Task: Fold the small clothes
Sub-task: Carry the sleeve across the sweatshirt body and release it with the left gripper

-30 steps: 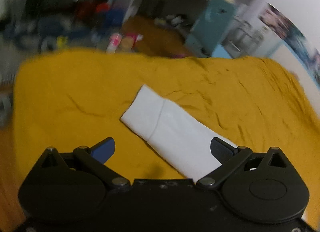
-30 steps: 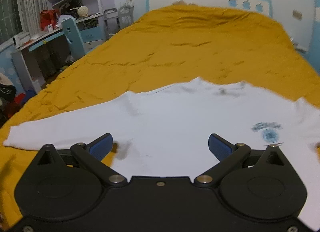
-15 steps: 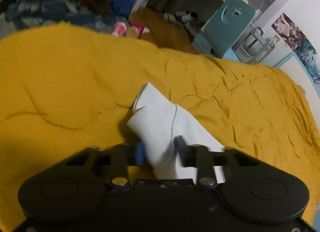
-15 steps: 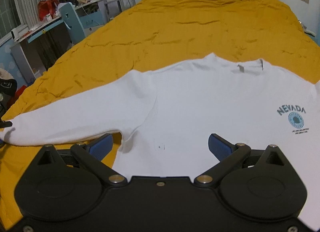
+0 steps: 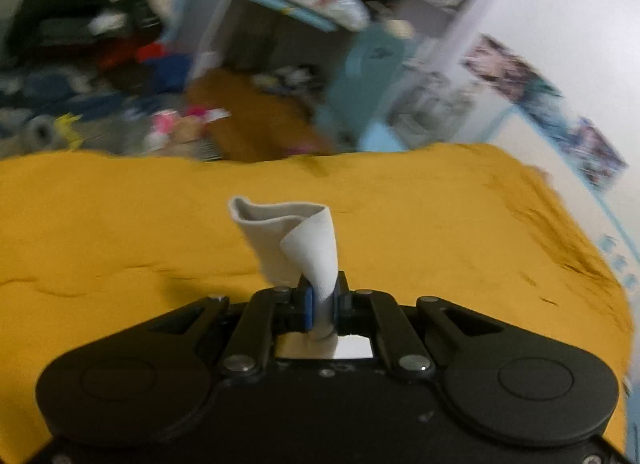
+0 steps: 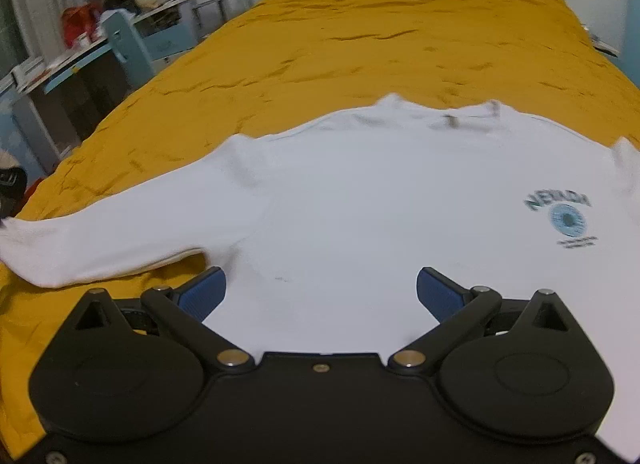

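A white long-sleeved shirt (image 6: pixel 360 199) with a blue "NEVADA" print lies spread flat on the yellow bedspread (image 6: pixel 400 35). Its left sleeve (image 6: pixel 100 240) stretches away to the left edge of the right wrist view. My left gripper (image 5: pixel 322 296) is shut on the sleeve's cuff (image 5: pixel 296 240), which stands up curled above the bed. My right gripper (image 6: pixel 320 288) is open, low over the shirt's lower body near the armpit, with nothing pinched between its blue pads.
The bedspread (image 5: pixel 120 232) covers a large bed. Beyond its left side stand a light blue chair (image 6: pixel 132 43), a desk with shelves (image 6: pixel 52 75) and cluttered floor (image 5: pixel 120 75). A wall with posters (image 5: pixel 560 111) runs behind the head of the bed.
My left gripper went from wide open over the flat sleeve end to shut on the cuff, then lifted it off the bed. My right gripper sank closer to the shirt body.
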Action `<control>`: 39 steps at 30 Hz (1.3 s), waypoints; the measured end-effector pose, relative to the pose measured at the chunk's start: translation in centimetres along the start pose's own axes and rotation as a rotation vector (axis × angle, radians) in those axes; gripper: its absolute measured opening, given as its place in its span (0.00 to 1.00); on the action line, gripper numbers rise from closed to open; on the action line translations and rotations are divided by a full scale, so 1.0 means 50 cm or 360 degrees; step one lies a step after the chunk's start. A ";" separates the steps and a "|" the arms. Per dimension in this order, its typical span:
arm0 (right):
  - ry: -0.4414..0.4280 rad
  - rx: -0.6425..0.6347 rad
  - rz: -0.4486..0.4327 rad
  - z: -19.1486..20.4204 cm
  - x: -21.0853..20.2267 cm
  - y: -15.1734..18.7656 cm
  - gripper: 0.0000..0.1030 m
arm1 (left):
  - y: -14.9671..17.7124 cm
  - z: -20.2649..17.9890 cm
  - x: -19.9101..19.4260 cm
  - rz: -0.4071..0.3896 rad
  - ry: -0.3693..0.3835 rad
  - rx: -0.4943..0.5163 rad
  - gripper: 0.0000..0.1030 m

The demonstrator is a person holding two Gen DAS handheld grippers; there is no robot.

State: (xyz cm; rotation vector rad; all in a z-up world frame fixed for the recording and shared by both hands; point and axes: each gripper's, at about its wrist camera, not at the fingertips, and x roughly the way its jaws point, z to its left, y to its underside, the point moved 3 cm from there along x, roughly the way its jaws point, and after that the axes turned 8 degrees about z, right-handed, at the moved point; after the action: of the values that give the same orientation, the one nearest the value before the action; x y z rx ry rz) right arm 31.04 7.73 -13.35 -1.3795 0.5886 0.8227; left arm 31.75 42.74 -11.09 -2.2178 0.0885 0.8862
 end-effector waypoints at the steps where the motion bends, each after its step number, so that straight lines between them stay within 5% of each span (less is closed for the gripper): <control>1: 0.0009 0.0020 -0.0006 -0.018 -0.007 0.000 1.00 | 0.004 -0.035 -0.009 0.0001 0.0057 0.0034 0.05; 11: 0.0204 0.0249 -0.0095 -0.266 -0.119 0.022 1.00 | 0.147 -0.454 -0.058 0.0215 0.0719 0.0320 0.05; 15: 0.0320 0.0353 -0.0138 -0.377 -0.174 0.046 1.00 | 0.264 -0.619 -0.039 0.0390 0.0931 0.0421 0.05; 20: 0.0468 0.0398 -0.0134 -0.477 -0.214 0.080 1.00 | 0.469 -0.758 0.041 0.0732 0.1045 0.0523 0.09; 24: 0.0509 0.0436 -0.0105 -0.529 -0.216 0.081 1.00 | 0.592 -0.780 0.103 0.0976 0.0986 0.0605 0.30; 26: 0.0513 0.0439 -0.0105 -0.534 -0.212 0.079 1.00 | 0.594 -0.764 0.101 0.0944 0.0978 0.0642 0.33; 28: 0.0486 0.0437 -0.0111 -0.532 -0.206 0.075 1.00 | 0.559 -0.739 0.096 0.0895 0.0975 0.0644 0.53; 32: 0.0361 0.0425 -0.0149 -0.518 -0.176 0.053 1.00 | 0.481 -0.668 0.077 0.0705 0.0798 0.0678 0.57; 36: 0.0226 0.0395 -0.0127 -0.497 -0.102 0.018 0.96 | 0.422 -0.549 0.102 0.0602 0.0492 0.0728 0.60; 39: 0.0159 0.0396 -0.0036 -0.486 -0.028 -0.009 0.79 | 0.403 -0.468 0.134 0.0619 0.0348 0.0679 0.60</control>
State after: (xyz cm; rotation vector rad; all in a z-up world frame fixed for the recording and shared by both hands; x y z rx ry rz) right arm 33.01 -16.47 -14.97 -1.2014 0.7266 0.6416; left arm 43.88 13.99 -16.01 -1.9091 0.7622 0.7349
